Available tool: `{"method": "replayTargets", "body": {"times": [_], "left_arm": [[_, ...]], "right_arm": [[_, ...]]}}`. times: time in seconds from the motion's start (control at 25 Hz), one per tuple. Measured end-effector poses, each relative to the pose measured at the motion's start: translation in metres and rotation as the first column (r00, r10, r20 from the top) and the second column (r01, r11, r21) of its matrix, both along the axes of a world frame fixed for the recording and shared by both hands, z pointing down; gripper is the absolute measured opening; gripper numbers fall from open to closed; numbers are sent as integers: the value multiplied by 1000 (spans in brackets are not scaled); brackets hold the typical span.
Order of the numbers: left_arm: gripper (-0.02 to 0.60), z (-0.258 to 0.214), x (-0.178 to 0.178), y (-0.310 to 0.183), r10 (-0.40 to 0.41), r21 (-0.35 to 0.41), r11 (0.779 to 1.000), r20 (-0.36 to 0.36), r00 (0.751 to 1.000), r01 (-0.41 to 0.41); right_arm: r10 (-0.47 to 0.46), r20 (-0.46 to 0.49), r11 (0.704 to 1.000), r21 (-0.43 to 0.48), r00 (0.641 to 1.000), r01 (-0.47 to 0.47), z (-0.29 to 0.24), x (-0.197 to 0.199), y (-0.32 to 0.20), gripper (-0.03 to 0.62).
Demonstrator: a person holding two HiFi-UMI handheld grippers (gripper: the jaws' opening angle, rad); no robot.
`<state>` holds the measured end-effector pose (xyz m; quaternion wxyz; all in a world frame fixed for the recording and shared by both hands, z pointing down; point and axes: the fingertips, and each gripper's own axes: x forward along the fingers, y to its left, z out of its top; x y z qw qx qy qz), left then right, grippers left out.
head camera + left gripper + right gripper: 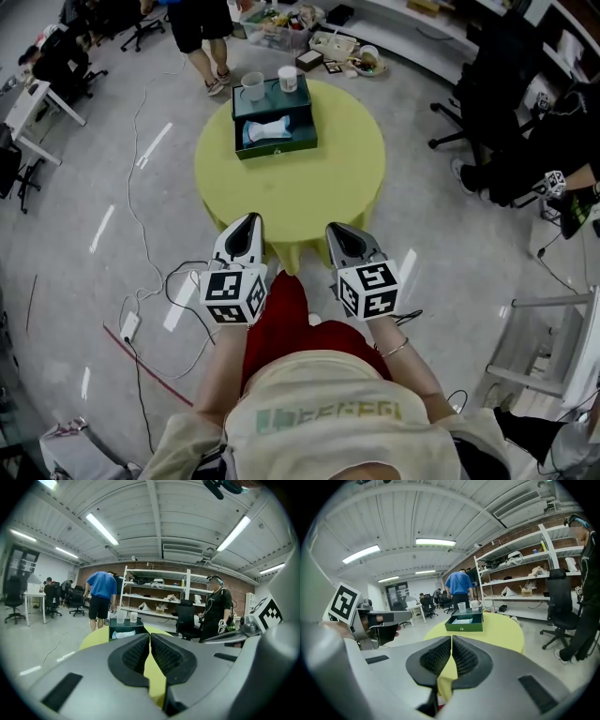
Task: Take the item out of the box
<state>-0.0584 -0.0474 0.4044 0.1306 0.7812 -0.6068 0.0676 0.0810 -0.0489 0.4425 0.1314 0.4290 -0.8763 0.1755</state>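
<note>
A dark green open box (275,125) sits on the far half of a round yellow-green table (291,197). Inside it lies a pale blue-white item (267,130). The box also shows small in the left gripper view (125,631) and in the right gripper view (464,622). My left gripper (249,220) and right gripper (335,229) hover side by side at the table's near edge, well short of the box. Both are shut with nothing between the jaws.
Two clear plastic cups (253,86) (288,79) stand just behind the box. A person in a blue shirt (101,598) stands beyond the table. Office chairs (478,112), shelving with clutter (161,595) and floor cables (141,309) surround the table.
</note>
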Motion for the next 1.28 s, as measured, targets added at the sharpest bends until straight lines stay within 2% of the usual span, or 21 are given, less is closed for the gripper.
{"method": "replayTargets", "body": {"times": [0.32, 0.8, 1.28], "left_arm": [[29, 8, -27, -69, 26, -16, 1000, 11, 1000, -26], [31, 21, -63, -178, 120, -54, 992, 71, 990, -116], [31, 40, -75, -260, 201, -98, 976, 51, 978, -195]], "right_arm": [[22, -22, 1000, -19, 1000, -22, 6, -20, -60, 37], [88, -43, 995, -53, 995, -90, 14, -50, -145, 37], [153, -62, 984, -86, 986, -158, 29, -65, -211, 37]]}}
